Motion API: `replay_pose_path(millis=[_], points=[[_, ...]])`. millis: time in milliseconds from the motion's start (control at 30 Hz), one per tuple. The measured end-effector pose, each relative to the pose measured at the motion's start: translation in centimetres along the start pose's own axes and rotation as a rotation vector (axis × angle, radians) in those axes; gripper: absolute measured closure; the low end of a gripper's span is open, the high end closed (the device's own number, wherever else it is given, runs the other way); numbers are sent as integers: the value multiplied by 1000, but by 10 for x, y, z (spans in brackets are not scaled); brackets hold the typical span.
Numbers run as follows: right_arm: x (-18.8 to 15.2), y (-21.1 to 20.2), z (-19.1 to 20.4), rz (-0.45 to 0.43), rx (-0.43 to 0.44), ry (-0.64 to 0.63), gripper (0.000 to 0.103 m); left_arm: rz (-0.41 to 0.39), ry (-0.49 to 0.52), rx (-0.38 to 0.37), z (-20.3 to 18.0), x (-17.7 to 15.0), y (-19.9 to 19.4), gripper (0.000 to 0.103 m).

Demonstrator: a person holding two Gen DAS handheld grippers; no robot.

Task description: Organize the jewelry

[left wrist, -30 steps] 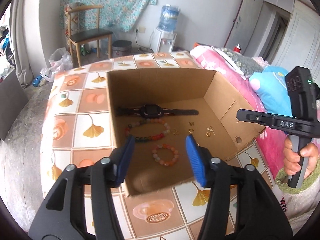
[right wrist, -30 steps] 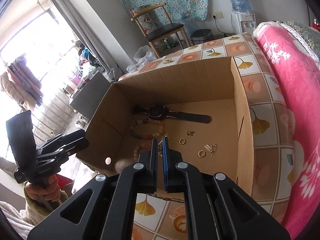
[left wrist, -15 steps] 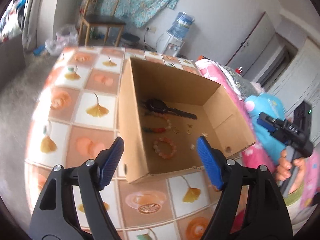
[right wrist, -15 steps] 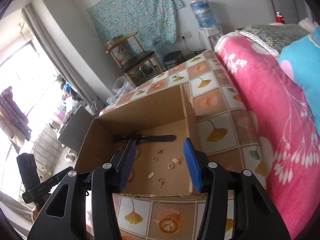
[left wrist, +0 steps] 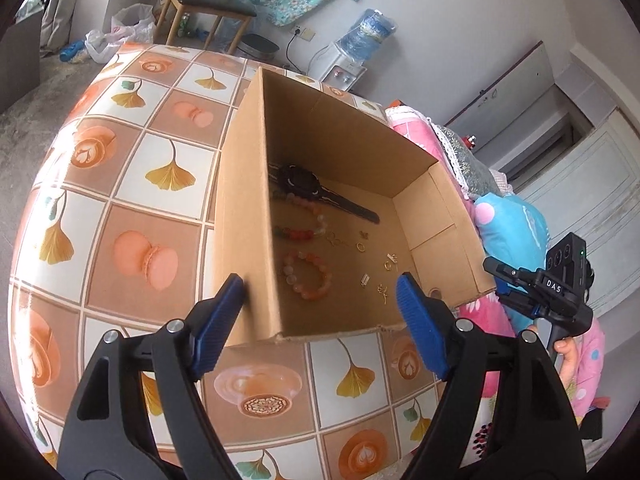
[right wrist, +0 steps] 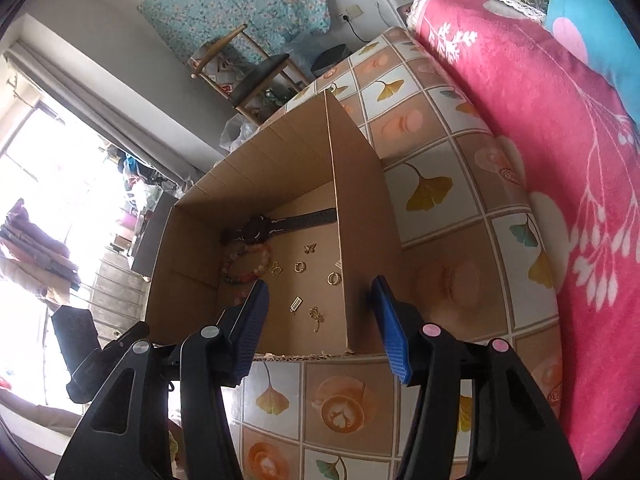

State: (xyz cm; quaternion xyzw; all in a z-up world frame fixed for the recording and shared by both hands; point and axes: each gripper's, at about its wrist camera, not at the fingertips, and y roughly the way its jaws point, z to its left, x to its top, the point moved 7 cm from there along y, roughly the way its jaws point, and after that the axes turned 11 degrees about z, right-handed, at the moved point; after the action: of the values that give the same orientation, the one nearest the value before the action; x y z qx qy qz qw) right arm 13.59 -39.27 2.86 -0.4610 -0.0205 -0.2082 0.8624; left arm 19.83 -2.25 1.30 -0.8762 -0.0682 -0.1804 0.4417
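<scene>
The left gripper (left wrist: 320,312) is held spread wide above the near left wall of a cardboard box (left wrist: 240,216) on a patterned tablecloth (left wrist: 132,160). A black watch (left wrist: 304,182), beaded bracelets (left wrist: 306,276) and small gold pieces (right wrist: 316,314) are laid inside. The right gripper (right wrist: 320,320) is likewise splayed, empty, above the near right corner.

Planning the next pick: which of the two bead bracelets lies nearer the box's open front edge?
The all-pink bracelet. The other bracelet, with green and red beads, lies farther back beside the black watch.

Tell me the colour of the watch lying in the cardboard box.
The watch is black, strap and face alike. It shows best in the left wrist view.
</scene>
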Motion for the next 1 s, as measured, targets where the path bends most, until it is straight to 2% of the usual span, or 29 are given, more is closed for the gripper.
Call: replay_pose_path(millis=[167,400,667,733,767,833,1000], points=[[-13,-6,0,7,-14,-13,50,9,3,-6,-3,-21,-9,29],[-55,-20,2,18,-17,2,50,14,-14,-23,-6,-58,-28,29],[-97,-34,1,-3,-20,22,50,5,-4,3,-8,-88,-41,29],[-101,-36,0,-8,0,30,50,-20,14,62,-8,-90,-47,28],[-103,-40,-1,-23,-7,35,50,-48,26,124,-8,-89,-53,27],[-104,-51,-2,-67,-63,27,48,-98,45,192,-12,-89,-66,27],[-115,-88,16,-199,-173,-69,31,-209,116,292,-39,-97,-100,14]])
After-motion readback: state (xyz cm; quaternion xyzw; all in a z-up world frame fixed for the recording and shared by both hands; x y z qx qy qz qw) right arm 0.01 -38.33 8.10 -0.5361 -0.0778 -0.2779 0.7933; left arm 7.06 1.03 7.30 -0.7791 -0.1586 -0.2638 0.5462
